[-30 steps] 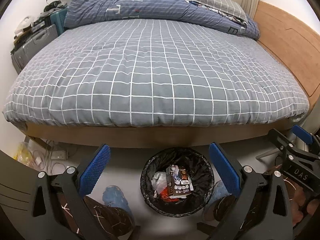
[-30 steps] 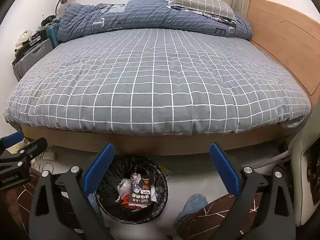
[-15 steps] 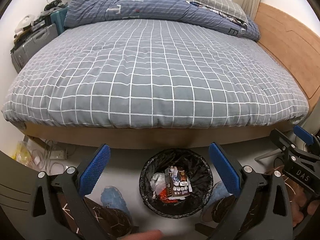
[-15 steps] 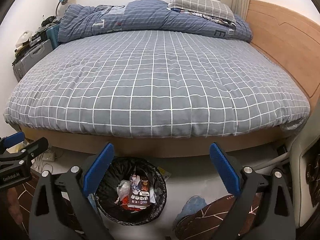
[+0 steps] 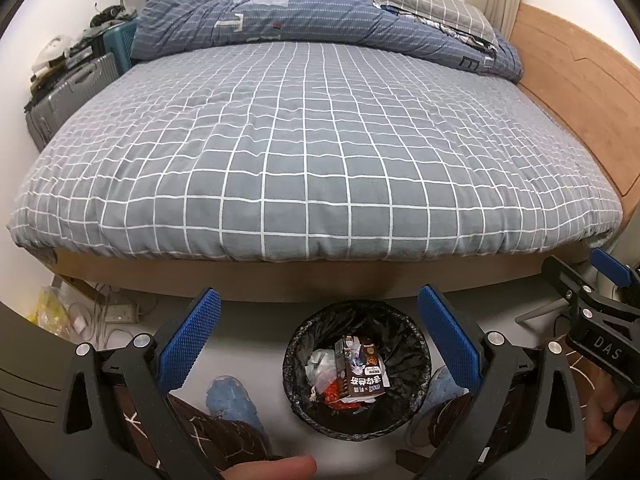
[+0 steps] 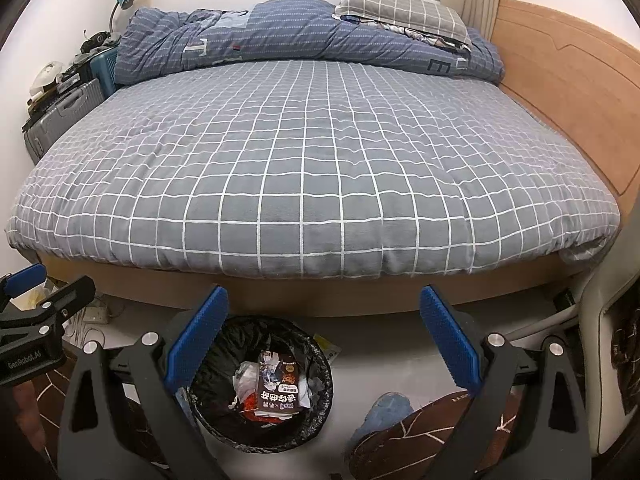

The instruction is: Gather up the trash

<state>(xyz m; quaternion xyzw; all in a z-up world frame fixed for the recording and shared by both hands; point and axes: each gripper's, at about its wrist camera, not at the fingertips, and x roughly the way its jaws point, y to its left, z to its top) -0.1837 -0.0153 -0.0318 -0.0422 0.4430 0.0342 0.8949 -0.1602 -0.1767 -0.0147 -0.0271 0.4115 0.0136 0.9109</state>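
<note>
A round bin with a black liner (image 5: 358, 368) stands on the floor in front of the bed; it also shows in the right wrist view (image 6: 262, 384). It holds a dark drink carton (image 5: 360, 370) and crumpled white and red wrappers (image 5: 320, 372); the carton also shows in the right wrist view (image 6: 278, 380). My left gripper (image 5: 316, 320) is open and empty above the bin. My right gripper (image 6: 322, 320) is open and empty, with the bin below its left finger. Each gripper shows at the edge of the other's view.
A bed with a grey checked cover (image 5: 312, 152) fills the view ahead, with a rumpled blue duvet (image 5: 304, 12) and wooden headboard (image 5: 580, 92) to the right. Suitcases (image 5: 68, 96) stand at the left. A power strip and cables (image 5: 116, 312) lie under the bed. Blue slippers (image 5: 232, 400) flank the bin.
Both grippers have tilted up a little, so the bed sits lower in view and the window shows. A fingertip has come into the bottom of the left wrist view.
</note>
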